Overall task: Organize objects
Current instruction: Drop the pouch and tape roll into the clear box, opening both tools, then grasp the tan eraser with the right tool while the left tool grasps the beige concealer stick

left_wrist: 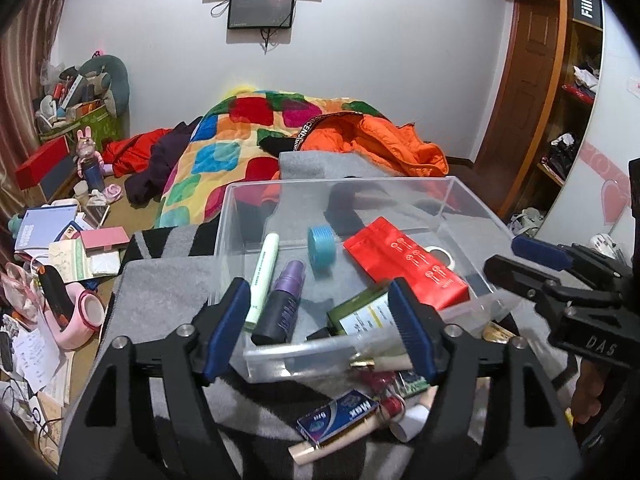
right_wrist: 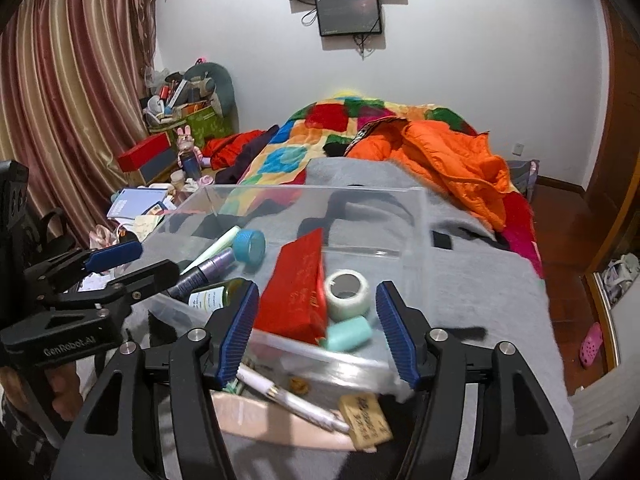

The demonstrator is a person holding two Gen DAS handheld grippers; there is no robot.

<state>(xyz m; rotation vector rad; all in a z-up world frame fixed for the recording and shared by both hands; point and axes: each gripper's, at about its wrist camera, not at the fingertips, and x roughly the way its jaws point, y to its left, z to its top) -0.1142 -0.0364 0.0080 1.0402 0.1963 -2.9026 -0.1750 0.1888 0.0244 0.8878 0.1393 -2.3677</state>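
1. The bed, under a grey blanket, carries everything; a patchwork quilt and an orange jacket are heaped at its far end.
2. The clear plastic bin sits on the blanket and already holds a red pouch, a purple spray bottle, a pale green tube, a green-labelled bottle, a blue cap, a white tape roll and a mint cylinder.
3. The left gripper and the right gripper both hover at the bin's near wall, fingers apart and holding nothing.
4. Loose on the blanket just before the bin lie a blue box, a beige tube, a white pen and a tan tag.
5. Judging by this, the sorting looks midway: the next move calls for lowering one gripper over a loose item, closing on it, then lifting it clear of the wall into the bin.
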